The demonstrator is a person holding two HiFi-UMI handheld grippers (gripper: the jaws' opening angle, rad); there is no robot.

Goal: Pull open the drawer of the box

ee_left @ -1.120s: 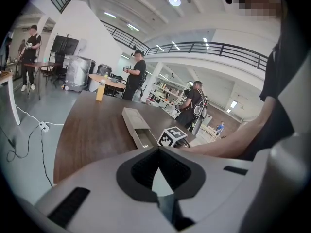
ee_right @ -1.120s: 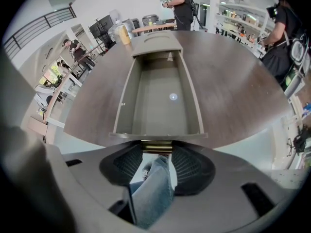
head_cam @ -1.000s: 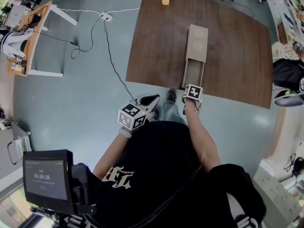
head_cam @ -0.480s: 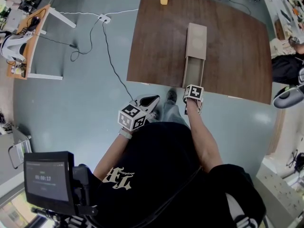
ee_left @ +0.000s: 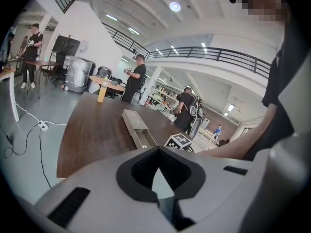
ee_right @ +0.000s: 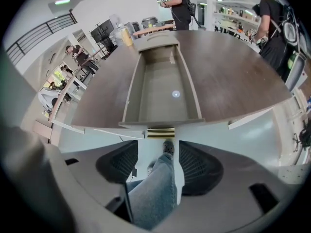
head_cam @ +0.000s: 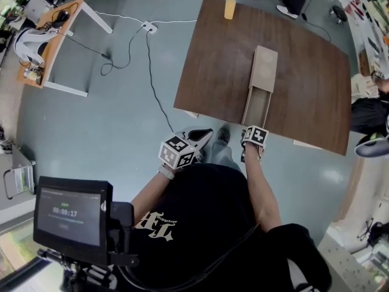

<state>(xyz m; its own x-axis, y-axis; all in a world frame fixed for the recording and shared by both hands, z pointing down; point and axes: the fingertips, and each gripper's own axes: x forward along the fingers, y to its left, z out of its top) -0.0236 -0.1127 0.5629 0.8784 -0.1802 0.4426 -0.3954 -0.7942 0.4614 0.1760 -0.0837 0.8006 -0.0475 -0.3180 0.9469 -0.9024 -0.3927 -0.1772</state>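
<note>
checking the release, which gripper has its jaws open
The right gripper, by the drawer handle: its jaws have just opened, nothing between them. The left gripper is shut.

my left hand-held gripper (ee_left: 158, 159) sits closed, empty. beyond it on the desk (ee_left: 92, 135), the box (ee_left: 132, 119) has its drawer (ee_left: 146, 140) out, a marker cube (ee_left: 179, 141) at its near end.

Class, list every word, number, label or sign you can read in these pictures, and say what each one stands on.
"00:00:17": on the screen at the lower left of the head view; the smaller lines around it are too blurred to read.
White ornate lettering on the black shirt: too distorted to read.
The marker cubes: black-and-white square patterns only, no words.
The box: a faint round mark on top, no readable text.
</note>
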